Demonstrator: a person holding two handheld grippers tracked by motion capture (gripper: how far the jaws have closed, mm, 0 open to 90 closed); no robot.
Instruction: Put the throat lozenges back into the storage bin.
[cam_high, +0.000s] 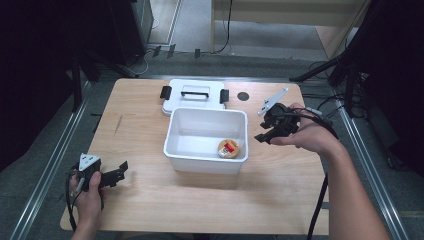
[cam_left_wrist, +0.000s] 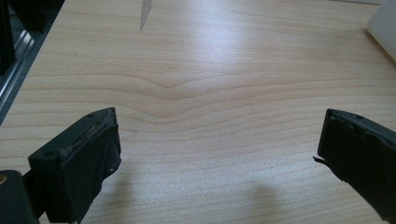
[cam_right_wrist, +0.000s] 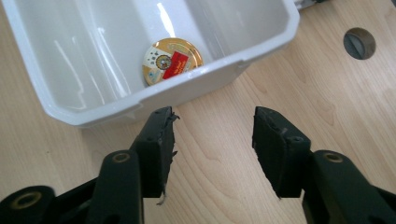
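White bin (cam_high: 206, 150) mid-tabletop (cam_high: 150, 200); round tin (cam_high: 229, 148) inside bin, near right corner; lid (cam_high: 195, 95) touching bin's far side; dark hole (cam_high: 243, 96) right of lid.

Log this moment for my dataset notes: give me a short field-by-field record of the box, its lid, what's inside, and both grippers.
box: white bin, open, mid-table
contents: one round gold tin with red label, at the bin's near right corner
lid: white lid with black handle and clips, lying flat on the table behind the bin, touching it or nearly
left gripper: open, empty, low over bare wood at the near left
right gripper: open, empty, just outside the bin's right wall
table: light wooden table with a dark round plug near the far edge
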